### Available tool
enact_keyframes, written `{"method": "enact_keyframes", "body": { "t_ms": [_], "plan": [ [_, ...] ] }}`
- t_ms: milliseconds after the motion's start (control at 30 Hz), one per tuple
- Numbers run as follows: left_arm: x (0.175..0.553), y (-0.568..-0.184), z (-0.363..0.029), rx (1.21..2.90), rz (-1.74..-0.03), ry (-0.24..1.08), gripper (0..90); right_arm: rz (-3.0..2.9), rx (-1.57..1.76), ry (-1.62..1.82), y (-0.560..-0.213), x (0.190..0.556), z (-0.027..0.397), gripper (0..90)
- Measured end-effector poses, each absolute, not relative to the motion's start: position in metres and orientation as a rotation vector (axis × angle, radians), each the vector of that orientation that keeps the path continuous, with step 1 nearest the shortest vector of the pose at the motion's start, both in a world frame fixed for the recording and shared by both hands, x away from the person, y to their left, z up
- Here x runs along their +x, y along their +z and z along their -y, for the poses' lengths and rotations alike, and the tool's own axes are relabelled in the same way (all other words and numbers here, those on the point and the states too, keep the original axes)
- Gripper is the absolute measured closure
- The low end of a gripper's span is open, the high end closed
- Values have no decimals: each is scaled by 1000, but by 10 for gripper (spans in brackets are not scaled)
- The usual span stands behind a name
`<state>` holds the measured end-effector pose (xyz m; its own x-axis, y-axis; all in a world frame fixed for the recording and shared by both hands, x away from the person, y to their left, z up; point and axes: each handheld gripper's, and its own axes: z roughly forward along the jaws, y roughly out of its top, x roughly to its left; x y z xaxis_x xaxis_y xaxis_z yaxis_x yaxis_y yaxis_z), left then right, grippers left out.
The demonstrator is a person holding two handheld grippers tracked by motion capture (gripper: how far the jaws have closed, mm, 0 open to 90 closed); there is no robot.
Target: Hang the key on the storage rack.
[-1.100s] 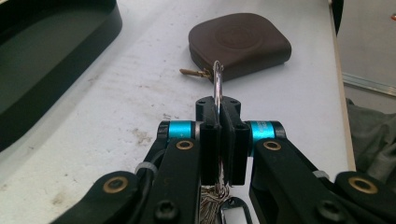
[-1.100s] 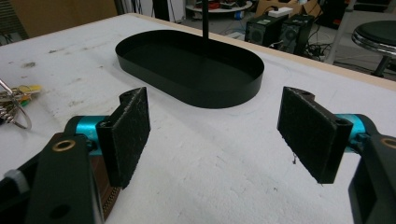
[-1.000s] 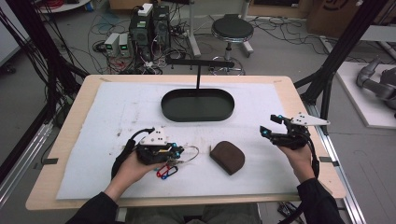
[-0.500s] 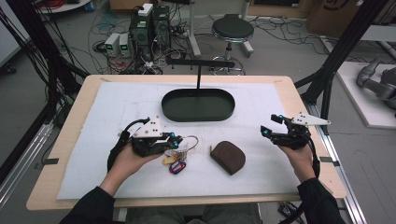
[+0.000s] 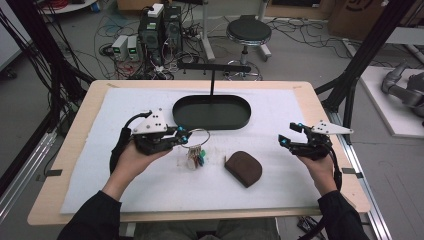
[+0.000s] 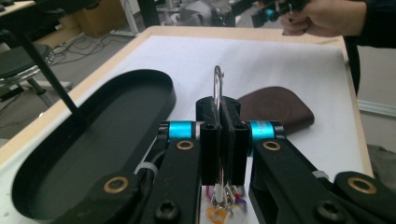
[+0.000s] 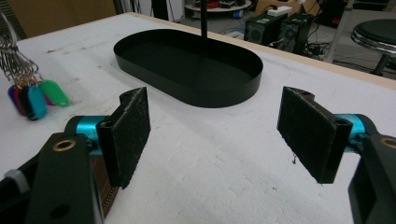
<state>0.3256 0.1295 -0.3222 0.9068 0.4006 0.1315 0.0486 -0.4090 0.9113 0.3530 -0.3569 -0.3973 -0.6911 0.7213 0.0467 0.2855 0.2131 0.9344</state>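
Note:
A metal key ring (image 5: 199,134) with several coloured tags (image 5: 196,159) hangs above the white mat, and my left gripper (image 5: 184,138) is shut on the ring. In the left gripper view the ring (image 6: 217,84) stands upright between the pressed pads, with the tags (image 6: 219,212) dangling below. A brown pouch (image 5: 243,168) lies flat on the mat to the right of the keys. My right gripper (image 5: 289,133) is held at the right side of the mat, open and empty; its pads (image 7: 130,133) stand wide apart.
A black oval tray (image 5: 211,112) sits at the mat's far centre, with a thin black T-shaped stand (image 5: 212,75) rising behind it. The right gripper view has the tags (image 7: 35,98) at far left and the tray (image 7: 187,60) ahead. Cables, computers and a stool lie on the floor beyond.
My left gripper has risen with the key ring, lifting the tags off the mat and drifting toward the tray. The right gripper has stayed where it was.

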Motion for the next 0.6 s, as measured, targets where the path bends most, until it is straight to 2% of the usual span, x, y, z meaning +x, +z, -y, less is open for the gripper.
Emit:
{"method": "enact_keyframes", "body": {
  "t_ms": [600],
  "plan": [
    [356,-284,-148,1870,-369,511,867,-2094,937,1477,-398,354,356,261]
  ]
}}
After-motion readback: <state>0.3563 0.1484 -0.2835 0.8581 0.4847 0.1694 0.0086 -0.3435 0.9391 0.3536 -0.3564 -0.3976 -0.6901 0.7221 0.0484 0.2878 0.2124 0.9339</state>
